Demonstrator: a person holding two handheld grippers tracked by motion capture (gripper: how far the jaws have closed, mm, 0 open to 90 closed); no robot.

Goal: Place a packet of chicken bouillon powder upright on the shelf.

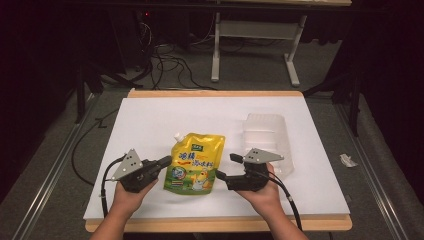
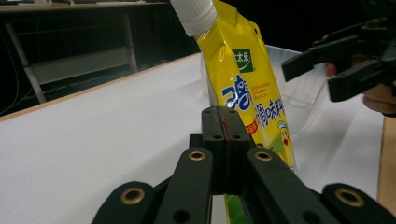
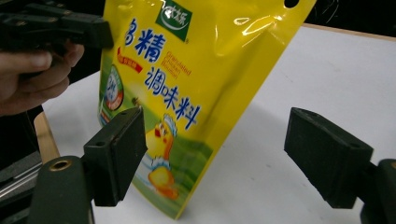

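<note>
Left gripper [image 1: 162,163] sitting near-left on the white table [image 1: 150,125], jaws clenched together, grasping nothing, tips just beside the pouch's left edge. Right gripper [image 1: 227,166] sitting near-right, jaws released wide, facing the pouch. Yellow spouted pouch [image 1: 196,162] standing between both grippers. Clear plastic tray [image 1: 267,131] lying farther right.

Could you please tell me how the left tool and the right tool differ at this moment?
The left tool has its jaws shut together, while the right tool holds its jaws wide apart. The left tool sits by the yellow pouch's left edge; the right tool sits by its right edge, in front of the clear plastic container. Both are black, hand-held, and point toward the pouch.
</note>
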